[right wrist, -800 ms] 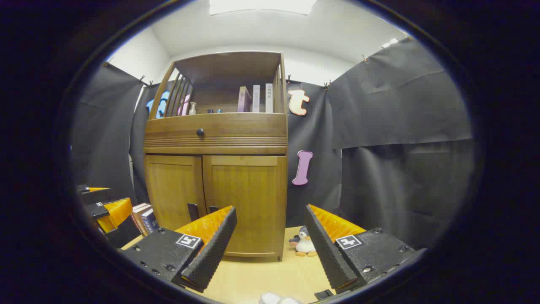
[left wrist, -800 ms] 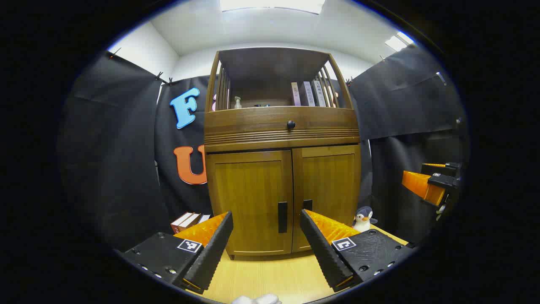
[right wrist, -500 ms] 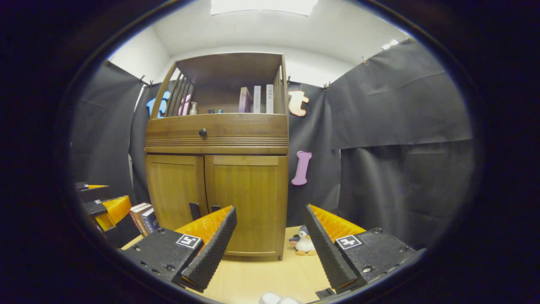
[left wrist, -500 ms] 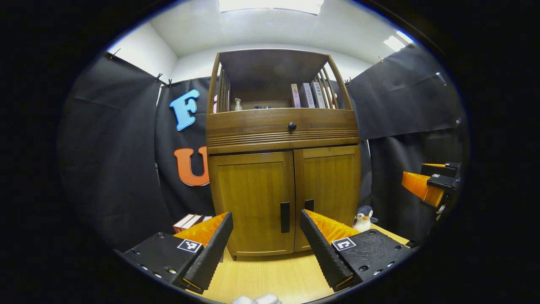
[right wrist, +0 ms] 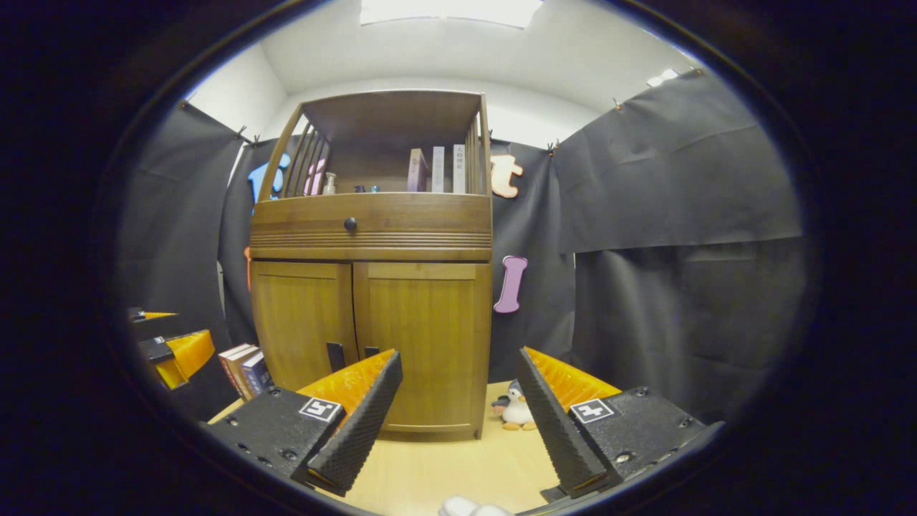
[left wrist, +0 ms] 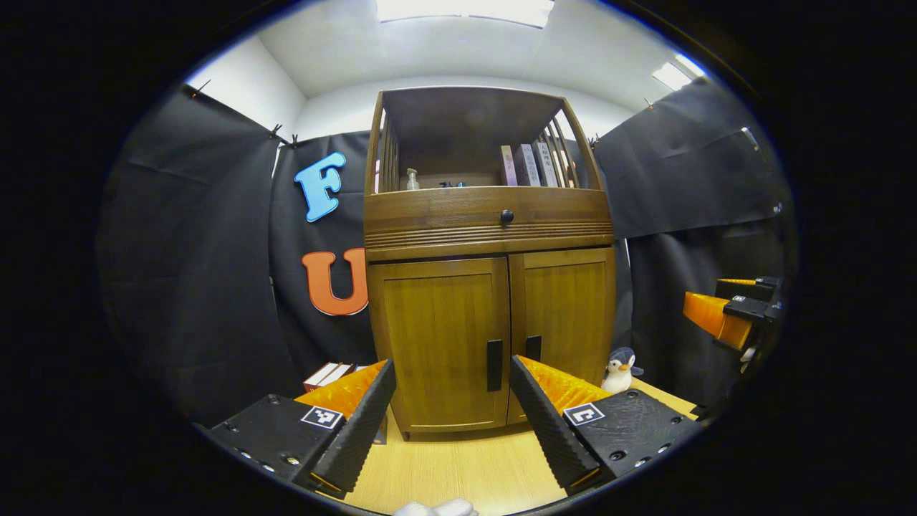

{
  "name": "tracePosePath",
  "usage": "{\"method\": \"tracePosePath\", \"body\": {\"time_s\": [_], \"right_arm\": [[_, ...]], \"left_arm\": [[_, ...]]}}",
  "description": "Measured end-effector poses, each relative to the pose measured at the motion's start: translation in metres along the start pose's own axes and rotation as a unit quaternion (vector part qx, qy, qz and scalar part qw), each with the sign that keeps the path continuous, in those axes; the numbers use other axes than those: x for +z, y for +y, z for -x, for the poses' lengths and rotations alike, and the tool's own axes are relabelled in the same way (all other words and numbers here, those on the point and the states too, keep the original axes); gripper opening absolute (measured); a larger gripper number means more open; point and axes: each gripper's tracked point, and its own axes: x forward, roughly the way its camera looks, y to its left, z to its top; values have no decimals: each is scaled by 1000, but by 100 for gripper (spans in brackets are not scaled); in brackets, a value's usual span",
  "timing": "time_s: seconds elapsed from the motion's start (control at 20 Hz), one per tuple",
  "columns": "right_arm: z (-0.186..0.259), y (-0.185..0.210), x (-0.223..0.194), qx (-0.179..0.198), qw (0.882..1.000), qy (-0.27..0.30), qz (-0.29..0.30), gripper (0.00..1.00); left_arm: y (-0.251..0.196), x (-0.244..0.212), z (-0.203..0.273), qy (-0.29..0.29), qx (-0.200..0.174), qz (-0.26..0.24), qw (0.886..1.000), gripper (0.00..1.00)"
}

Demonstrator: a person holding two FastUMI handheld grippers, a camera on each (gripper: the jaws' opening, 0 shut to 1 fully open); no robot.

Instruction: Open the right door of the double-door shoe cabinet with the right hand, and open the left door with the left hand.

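1. Left gripper view: our left tool [left wrist: 453,387] is spread wide and empty, short of the shoe cabinet [left wrist: 491,287], which stands upright on the pale wood-grain bench [left wrist: 458,466]. Both doors are flush shut. The left door [left wrist: 440,344] carries a slim dark vertical handle [left wrist: 494,365] at its inner edge; the right door [left wrist: 566,315] has a matching handle [left wrist: 534,347] just beside it across the seam.

2. Same view, risks: because the two handles sit so close together, we judge that a slightly off approach could hook the wrong one or jam a finger in the seam. A pull that does not follow the hinge arc might slip off the narrow bar or drag the cabinet across the smooth bench. The right tool [left wrist: 720,319] hangs off at the far right edge, well apart from us.

3. Same view, materials: the cabinet is warm brown wood with framed flat panels, a ribbed band and a round dark knob [left wrist: 506,216] above, and a slatted open shelf holding books [left wrist: 526,165]. A soft toy penguin [left wrist: 620,369] sits by the right side.

4. Right gripper view: our right tool [right wrist: 458,390] is likewise spread and empty, aimed right of the right door [right wrist: 423,344], whose handle [right wrist: 370,352] peeks above our left finger [right wrist: 358,416]. From this slant we could snag the penguin [right wrist: 516,412] or clip the cabinet's corner.

5. Same view: the left tool [right wrist: 172,351] sits low at the left, near stacked books [right wrist: 243,365]. The finger faces look ridged and grippy.
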Motion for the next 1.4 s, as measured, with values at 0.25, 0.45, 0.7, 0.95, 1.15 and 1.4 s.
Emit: {"method": "tracePosePath", "body": {"time_s": [0.25, 0.45, 0.7, 0.95, 1.15, 1.4], "right_arm": [[-24, 1, -16, 3, 1000, 11, 5, 100], [-60, 10, -46, 18, 999, 27, 13, 100], [-132, 34, -101, 56, 996, 65, 28, 100], [-195, 82, -157, 119, 986, 112, 20, 100], [-235, 117, -171, 147, 981, 125, 19, 100], [-267, 156, -176, 171, 976, 136, 22, 95]], "left_arm": [[10, -2, 2, 0, 10, -15, 1000, 96], [10, -8, -1, 6, 20, -21, 1000, 96], [3, -10, -12, 13, 40, -9, 999, 96], [4, -20, -20, 33, 78, 4, 996, 96], [11, -21, -25, 38, 111, -16, 993, 96], [19, -28, -30, 51, 140, -11, 989, 100]]}}
